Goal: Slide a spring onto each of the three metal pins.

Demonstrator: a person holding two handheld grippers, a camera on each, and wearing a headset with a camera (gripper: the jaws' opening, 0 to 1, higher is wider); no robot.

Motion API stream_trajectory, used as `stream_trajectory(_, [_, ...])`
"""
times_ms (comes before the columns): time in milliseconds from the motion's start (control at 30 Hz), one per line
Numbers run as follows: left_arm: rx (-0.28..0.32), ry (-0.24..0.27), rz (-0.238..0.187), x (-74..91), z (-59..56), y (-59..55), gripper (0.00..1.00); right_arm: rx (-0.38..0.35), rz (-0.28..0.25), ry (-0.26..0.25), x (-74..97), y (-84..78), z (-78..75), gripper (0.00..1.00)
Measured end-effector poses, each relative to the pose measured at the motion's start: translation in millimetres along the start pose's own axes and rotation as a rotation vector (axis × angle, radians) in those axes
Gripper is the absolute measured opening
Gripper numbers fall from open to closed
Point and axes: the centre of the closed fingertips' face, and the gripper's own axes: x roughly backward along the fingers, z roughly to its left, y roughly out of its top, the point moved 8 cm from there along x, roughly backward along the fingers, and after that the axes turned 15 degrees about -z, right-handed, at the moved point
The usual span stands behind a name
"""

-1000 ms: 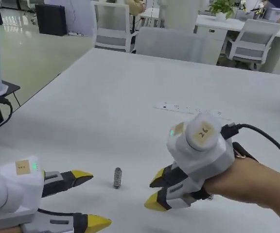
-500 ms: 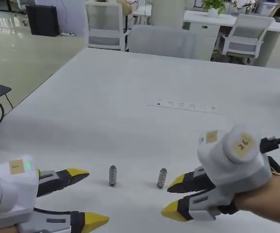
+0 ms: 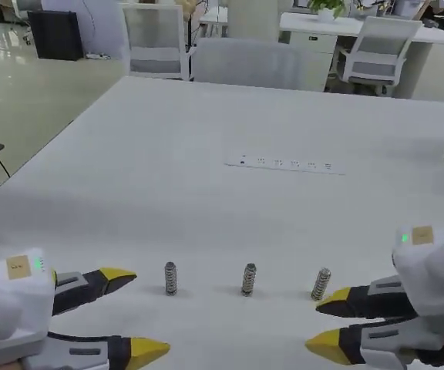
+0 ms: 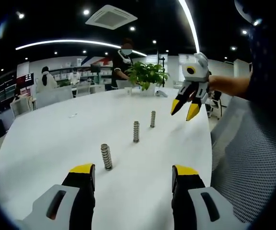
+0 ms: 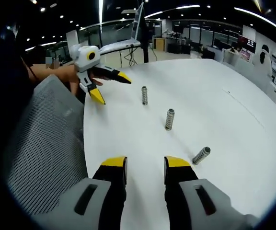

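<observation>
Head view. My left gripper [image 3: 136,313] lies at 8 o'clock in the picture and my right gripper [image 3: 320,325] at 4 o'clock. Both are by the near edge of the white worktop [image 3: 206,139], their yellow-tipped jaws apart and holding nothing. Between them three coils stand in a row running from 9 to 3 o'clock. The left spring [image 3: 170,278] is near my left gripper's upper tip, and the middle spring [image 3: 249,279] comes next. The right spring [image 3: 321,284] is just beside my right gripper's upper tip but apart from it. The left and middle coils stand upright; the right one leans toward 1 o'clock (the right gripper view shows the same lean, its nearest coil tilting well off vertical). Whether a pin sits inside each coil I cannot tell. A strip of sockets [image 3: 284,164] is set in the worktop at 12 o'clock from the middle spring, well apart from the row. Past the far edge stand office chairs [image 3: 156,38].
</observation>
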Motion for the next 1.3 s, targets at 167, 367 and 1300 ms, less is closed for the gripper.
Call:
stream_trajectory(167, [-0.002,0.003,0.002,-0.2,-0.8,1.9,0.61,-0.016,-0.029,-0.049,16.4,-5.1,-11.0,0.3])
stream_trajectory(367, [-0.006,0.003,0.001,-1.8,-1.0,3.7,0.61,-0.024,-0.067,-0.09,33.3,-13.7,-20.8,0.32])
stream_trajectory(1300, [0.019,0.012,0.004,-3.9,5.5,0.0,0.65,0.049,-0.217,-0.148,37.3,-22.7,-44.4,0.71])
